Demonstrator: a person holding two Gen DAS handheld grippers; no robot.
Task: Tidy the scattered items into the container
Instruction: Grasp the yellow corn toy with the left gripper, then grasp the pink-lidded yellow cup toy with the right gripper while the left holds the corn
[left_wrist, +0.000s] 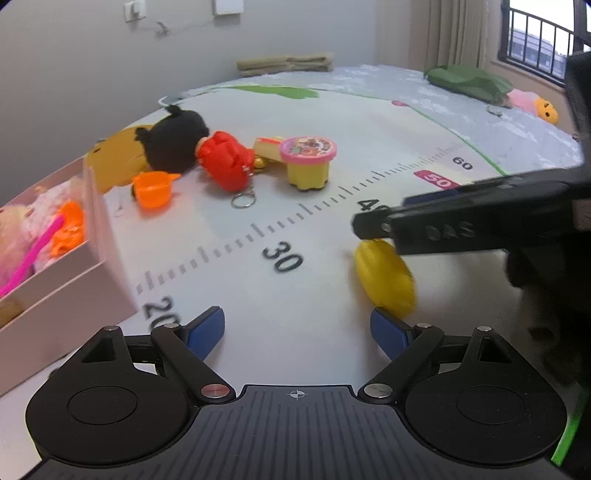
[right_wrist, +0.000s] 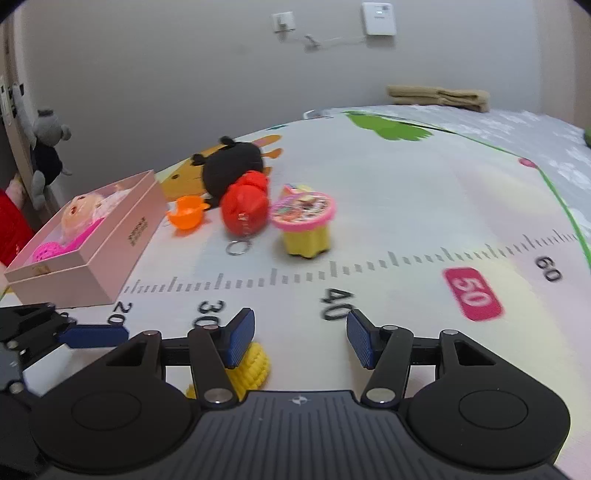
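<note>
— So, left tongs (left_wrist: 297, 330)?
— Spread wide, blue pads apart, gripping nothing. Hanging low over the play mat (left_wrist: 295, 229), near the printed 30.

— And right tongs (right_wrist: 301, 341)?
— Also wide open, empty. Left pad sitting just over one end of the yellow corn toy (right_wrist: 251, 369); touching or not, cannot tell. Corn not between the pads, off to their left side. From the left wrist view, seen as a dark arm reaching in from the right, tip just above the corn.

— Where is the corn lying?
— Flat on the mat, between the printed 30 and 40, just in front of the left tongs' right pad.

— The box?
— Pink box (right_wrist: 96, 254), open on top, on the mat's left side by the printed 20. Already holding a doll (right_wrist: 83, 210), plus pink and orange bits.

— Still scattered?
— Orange cup (right_wrist: 186, 216) just beside the box's far corner. Behind it a black plush (right_wrist: 232, 170), a red toy (right_wrist: 245, 206) with a key ring (right_wrist: 238, 246) leaning against it, then a yellow tub with a pink lid (right_wrist: 304, 225). All bunched close together, well apart from the corn.

— Further back?
— Folded towels (right_wrist: 439, 96) by the wall; green cloth (left_wrist: 465, 81) near the window.
</note>
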